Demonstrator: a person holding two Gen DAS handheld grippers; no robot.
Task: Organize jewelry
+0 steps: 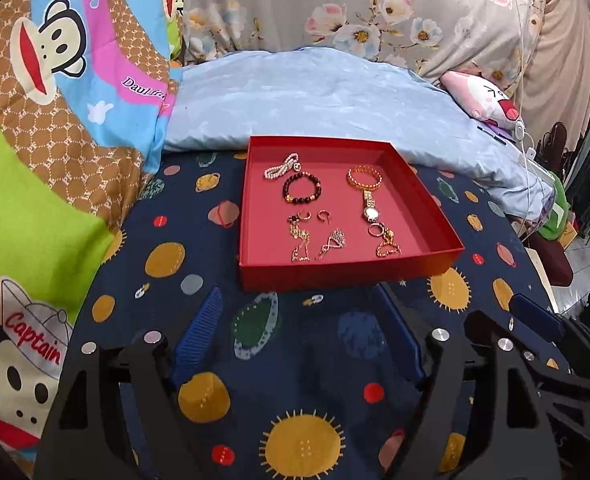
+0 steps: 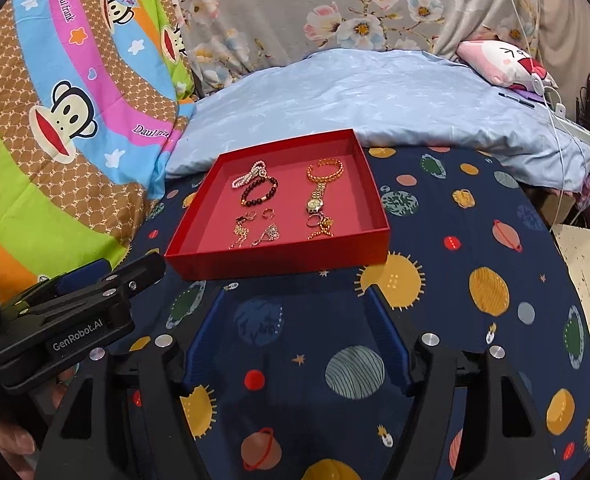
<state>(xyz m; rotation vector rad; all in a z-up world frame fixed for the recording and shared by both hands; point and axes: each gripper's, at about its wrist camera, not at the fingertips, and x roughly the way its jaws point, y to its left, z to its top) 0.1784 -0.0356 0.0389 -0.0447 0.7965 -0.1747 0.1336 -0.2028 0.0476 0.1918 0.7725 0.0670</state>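
— Left wrist view: where's the watch [image 1: 371, 211]?
— In the red tray [image 1: 427, 200] on the bedspread [image 1: 279, 344], long axis running front to back, gold bracelet [image 1: 364, 176] at its far end.
— Grippers?
— Left gripper [image 1: 303, 300] and right gripper [image 2: 291, 300] both spread, empty, near the tray's front wall.

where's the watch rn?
The gold watch lies in the right half of the red tray, between the gold chain bracelet behind it and a small ring in front, in both wrist views.
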